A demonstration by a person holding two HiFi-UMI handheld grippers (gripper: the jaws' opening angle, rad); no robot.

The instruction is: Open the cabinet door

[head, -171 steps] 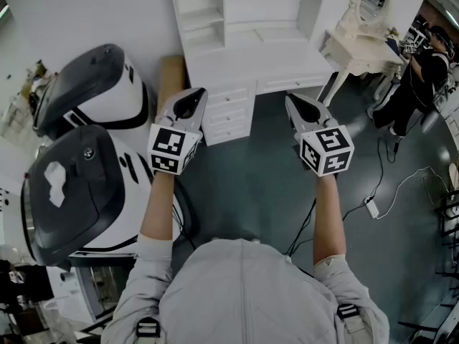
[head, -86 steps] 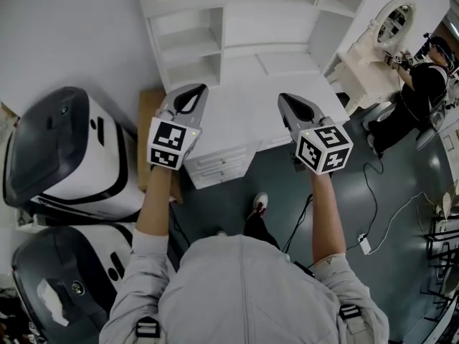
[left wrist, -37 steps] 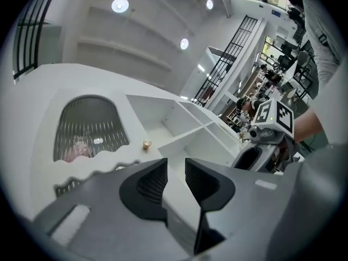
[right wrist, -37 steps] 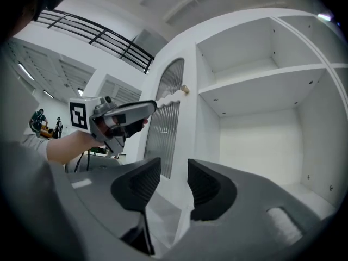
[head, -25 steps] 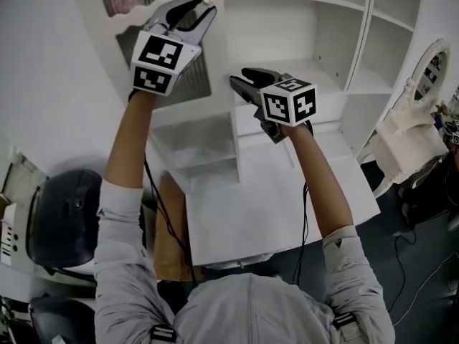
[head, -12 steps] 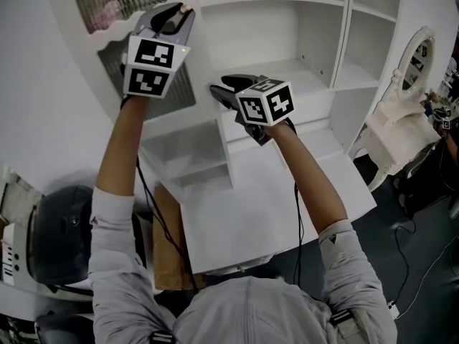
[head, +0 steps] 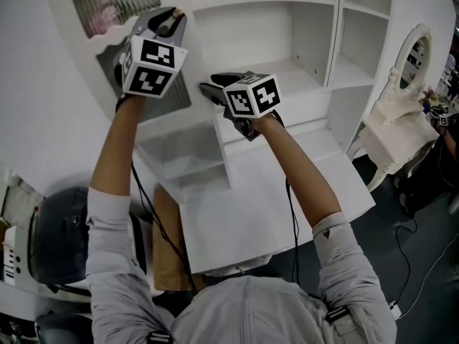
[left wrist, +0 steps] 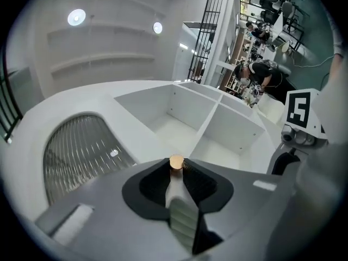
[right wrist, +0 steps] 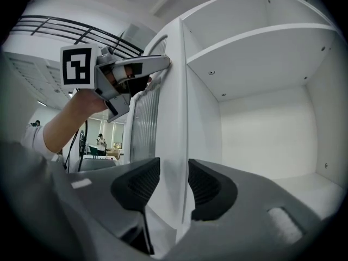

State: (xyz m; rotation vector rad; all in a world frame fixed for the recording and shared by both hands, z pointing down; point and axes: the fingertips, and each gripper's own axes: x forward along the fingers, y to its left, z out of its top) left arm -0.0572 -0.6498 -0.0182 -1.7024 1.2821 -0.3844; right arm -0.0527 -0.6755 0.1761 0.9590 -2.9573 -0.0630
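Observation:
The white cabinet's door has an arched pane of ribbed glass [head: 168, 92] [left wrist: 81, 151] and a small copper knob [left wrist: 175, 161]. My left gripper [head: 174, 14] [left wrist: 175, 166] is raised to that knob. Its jaws have just been closing, and the pads now sit against the knob on both sides. In the right gripper view the left gripper [right wrist: 163, 63] meets the door's edge high up. My right gripper [head: 206, 89] [right wrist: 174, 181] is held level and open, lower down. The edge of the white upright panel [right wrist: 174, 118] shows in the gap between its pads.
Open white shelves [head: 265, 27] fill the cabinet to the right of the door. A white desk top [head: 272, 213] lies below them. A vanity with an oval mirror [head: 409, 56] stands at right, and a dark-and-white machine [head: 57, 235] at lower left. People [left wrist: 255, 75] stand far off.
The left gripper's jaws have narrowed around the knob and the gripper has tilted a little. The right gripper stays in front of the shelves; the head view has shifted slightly.

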